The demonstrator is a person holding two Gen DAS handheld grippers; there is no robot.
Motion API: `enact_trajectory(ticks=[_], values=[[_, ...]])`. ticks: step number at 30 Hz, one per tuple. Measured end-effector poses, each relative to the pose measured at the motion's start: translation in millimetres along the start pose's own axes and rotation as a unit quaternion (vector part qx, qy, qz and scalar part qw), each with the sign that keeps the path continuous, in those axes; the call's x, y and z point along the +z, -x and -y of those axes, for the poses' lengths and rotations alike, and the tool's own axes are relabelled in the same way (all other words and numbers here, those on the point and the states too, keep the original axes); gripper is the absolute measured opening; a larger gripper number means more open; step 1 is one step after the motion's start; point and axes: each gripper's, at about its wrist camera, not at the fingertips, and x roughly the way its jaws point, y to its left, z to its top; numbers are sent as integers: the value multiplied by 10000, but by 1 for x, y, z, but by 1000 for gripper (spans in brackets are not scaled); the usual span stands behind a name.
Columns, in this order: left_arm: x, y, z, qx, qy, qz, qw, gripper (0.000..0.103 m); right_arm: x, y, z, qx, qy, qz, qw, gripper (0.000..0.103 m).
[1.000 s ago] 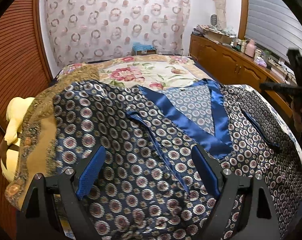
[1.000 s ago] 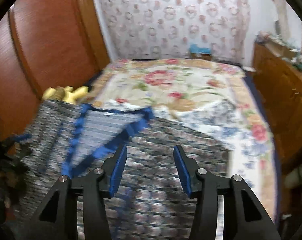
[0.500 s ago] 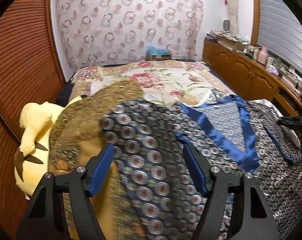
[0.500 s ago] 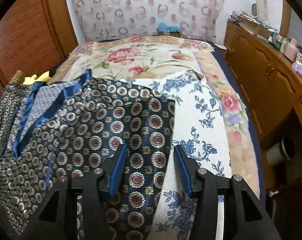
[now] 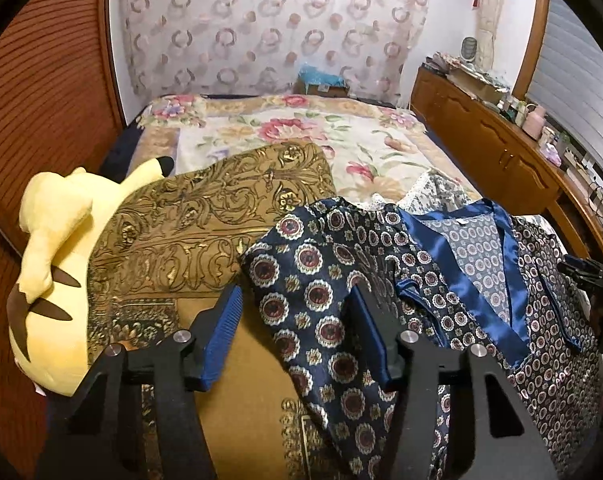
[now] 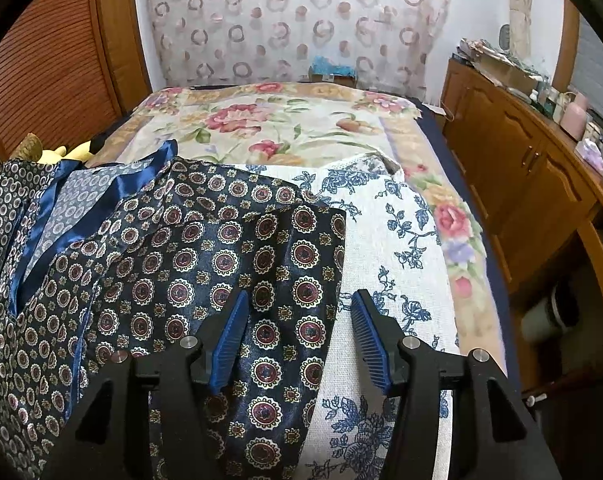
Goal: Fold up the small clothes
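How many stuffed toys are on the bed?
1. A yellow plush lies at the bed's left edge beside the gold cushion; its top also peeks behind the shirt in the right view. Others may be hidden.

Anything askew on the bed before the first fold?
The patterned shirt isn't flat: fabric beside its blue collar is bunched and wrinkled. A yellow plush toy lies beside the gold cloth.

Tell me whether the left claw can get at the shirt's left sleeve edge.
Probably yes: the left claw is open, and the patterned shirt sleeve edge lies between its fingers with nothing covering it.
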Motion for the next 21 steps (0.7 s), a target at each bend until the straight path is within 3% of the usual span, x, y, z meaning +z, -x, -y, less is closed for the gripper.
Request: enact_trajectory(ticks=[5, 12, 15, 16, 17, 20, 21], values=[[2, 0, 2, -342, 83, 54, 9994, 52, 0, 4, 2, 3, 0, 0, 10000, 57], [3, 5, 1, -324, 67, 133, 9994, 48, 0, 3, 2, 6, -4, 5, 10000, 57], [2, 1, 1, -344, 22, 71, 9994, 21, 1, 3, 2, -2, 1, 6, 10000, 57], [1, 0, 1, -390, 23, 45, 9992, 5, 1, 3, 2, 4, -1, 6, 10000, 57], [1, 2, 3, -518, 36, 44, 9986, 4, 1, 3, 2, 21, -5, 7, 10000, 56], [1, 15, 12, -660, -49, 215, 9976, 3, 3, 5, 0, 398, 119, 164, 9990, 17], [1, 19, 15, -675, -78, 264, 9973, 3, 4, 5, 0, 446, 65, 130, 9989, 11]])
